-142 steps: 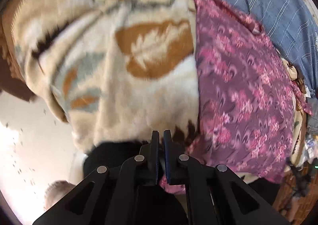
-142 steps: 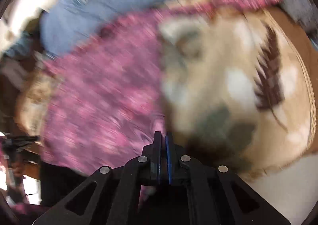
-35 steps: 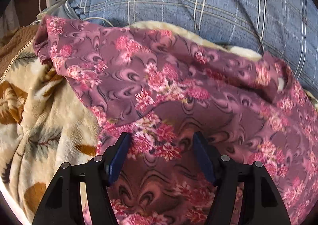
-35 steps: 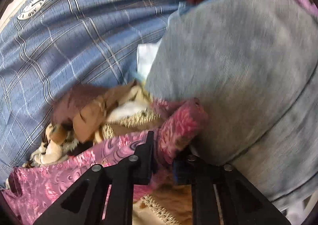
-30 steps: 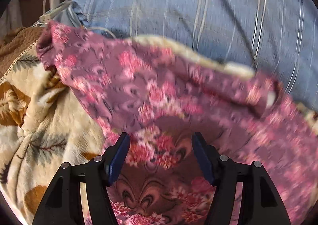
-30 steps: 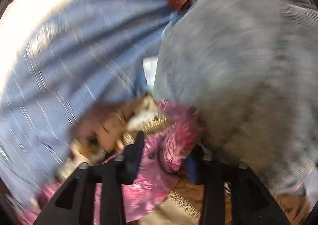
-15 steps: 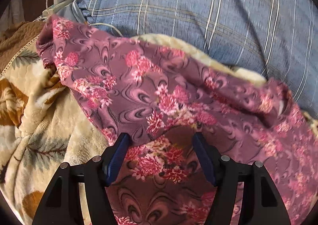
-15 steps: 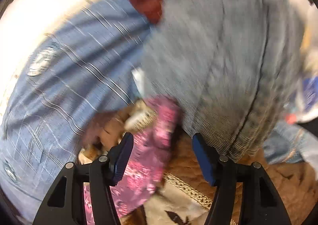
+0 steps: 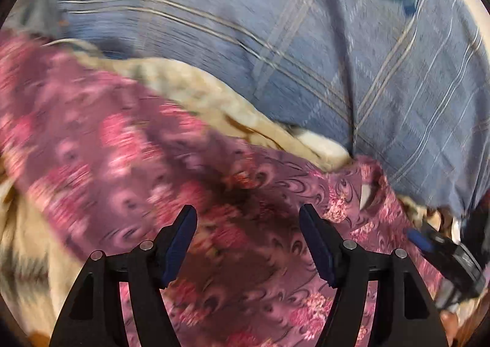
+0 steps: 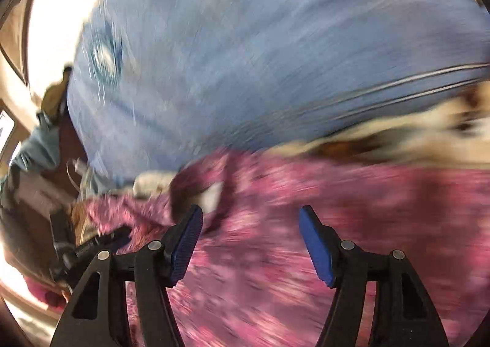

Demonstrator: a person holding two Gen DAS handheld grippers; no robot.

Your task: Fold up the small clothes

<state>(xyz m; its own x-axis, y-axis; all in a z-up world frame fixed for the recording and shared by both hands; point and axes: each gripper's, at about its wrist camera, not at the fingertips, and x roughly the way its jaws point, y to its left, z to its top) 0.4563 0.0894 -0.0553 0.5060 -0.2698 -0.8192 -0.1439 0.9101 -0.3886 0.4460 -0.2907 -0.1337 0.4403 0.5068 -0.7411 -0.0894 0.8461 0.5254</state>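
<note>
Our left gripper (image 9: 248,239) and right gripper (image 10: 249,241) both hang with fingers spread wide, empty, above the floral garment (image 9: 147,163). We judge a regrasp pending: pick an edge, then fold. It lies rumpled, purple-pink, on a cream blanket (image 9: 214,101) beside a blue plaid pillow (image 9: 306,40).

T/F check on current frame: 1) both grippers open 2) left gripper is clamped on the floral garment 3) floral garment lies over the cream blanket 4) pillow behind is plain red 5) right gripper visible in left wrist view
1) Left gripper and right gripper are open: true.
2) Left gripper clamps the floral garment: false; its jaws stand wide apart above the cloth.
3) Garment lies over the cream blanket: true.
4) Pillow is plain red: false; it is blue with pale check lines.
5) Right gripper shows in the left wrist view: true, at the lower right edge.
</note>
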